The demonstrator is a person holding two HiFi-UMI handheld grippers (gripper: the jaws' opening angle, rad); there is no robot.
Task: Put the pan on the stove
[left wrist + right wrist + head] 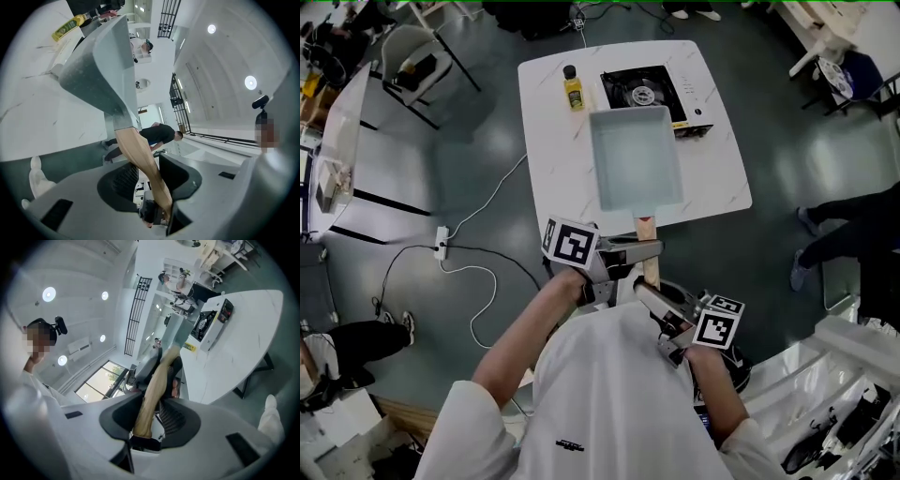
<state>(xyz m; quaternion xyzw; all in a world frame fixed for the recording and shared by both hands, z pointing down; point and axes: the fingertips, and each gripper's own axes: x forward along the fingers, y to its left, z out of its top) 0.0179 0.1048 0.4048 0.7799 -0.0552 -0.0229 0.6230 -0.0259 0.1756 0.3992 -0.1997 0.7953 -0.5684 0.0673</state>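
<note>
Head view: pan [636,157] sits over the white table [553,112], its far edge overlapping the stove [639,91]. Oil bottle [573,89] stands just left of the stove.

Left gripper view: left gripper [151,185] is clamped on the wooden handle [140,157].

Right gripper view: right gripper [149,420] is clamped nearer the handle's end.

Judgement: keep both 2 grips firm and the pan level, carry it forward, centre it over the burner, and stay clear of the bottle.

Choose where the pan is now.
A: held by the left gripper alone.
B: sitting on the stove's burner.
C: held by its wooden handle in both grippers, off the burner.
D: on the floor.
C: the left gripper and right gripper both clamp the handle of the pan; the stove shows its burner bare.
</note>
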